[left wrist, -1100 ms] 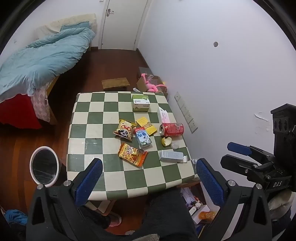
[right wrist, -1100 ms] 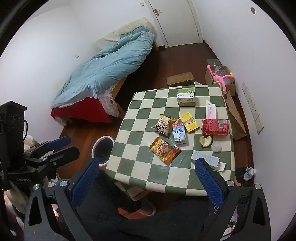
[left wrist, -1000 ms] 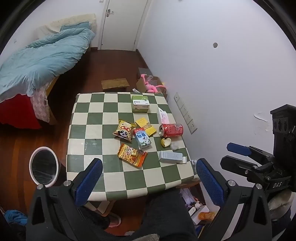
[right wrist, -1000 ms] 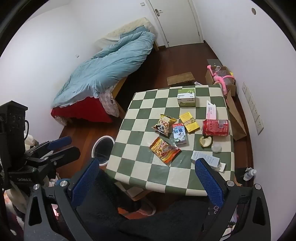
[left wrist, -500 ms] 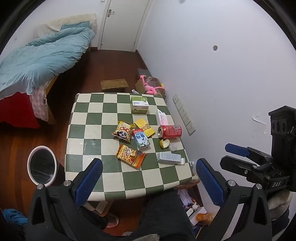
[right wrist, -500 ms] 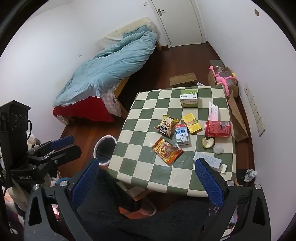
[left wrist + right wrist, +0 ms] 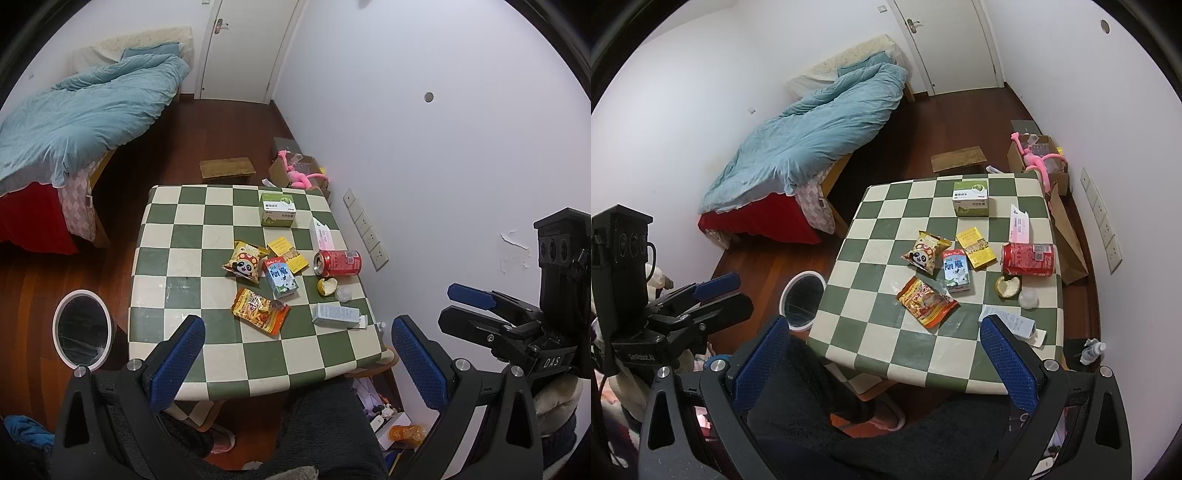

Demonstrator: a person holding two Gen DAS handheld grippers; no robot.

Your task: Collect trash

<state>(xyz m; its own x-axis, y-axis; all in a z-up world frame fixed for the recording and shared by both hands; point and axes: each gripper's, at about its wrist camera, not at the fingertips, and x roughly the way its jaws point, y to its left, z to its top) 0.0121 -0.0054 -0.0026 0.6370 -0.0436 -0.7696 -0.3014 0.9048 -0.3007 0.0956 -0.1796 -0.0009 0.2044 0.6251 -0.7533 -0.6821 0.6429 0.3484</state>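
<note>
1. Green-and-cream checks cover the counter [image 7: 184, 236], which stands against the white wall with a bed [image 7: 812, 147] under a blue quilt across the wooden floor.
2. Trash lies gathered toward the counter's wall-side half: a red soda can [image 7: 338, 263] on its side by the wall edge, with a piece of yellow fruit peel [image 7: 327, 287] and a small clear cup [image 7: 343, 292] just in front of it.
3. Near the middle sit a panda snack bag [image 7: 244, 261], a blue milk carton [image 7: 280, 277] lying flat, and a yellow packet [image 7: 287, 254] beside the carton.
4. An orange snack bag [image 7: 260, 311] lies nearer the front edge, close to the carton.
5. A pale flat box [image 7: 336, 315] lies near the front wall-side corner; a green-and-white box [image 7: 277, 209] stands near the far edge, and a pink-and-white paper [image 7: 322, 233] lies along the wall edge.
6. On the floor off the counter's bed-side front corner stands a white-rimmed trash bin [image 7: 82, 329] with a dark liner.
7. The left gripper [image 7: 295, 363] is held above the front edge, its jaws wide apart and holding nothing.
8. The right gripper [image 7: 882, 363] hangs likewise in front of the counter, jaws wide apart and holding nothing; both are well clear of the trash.
</note>
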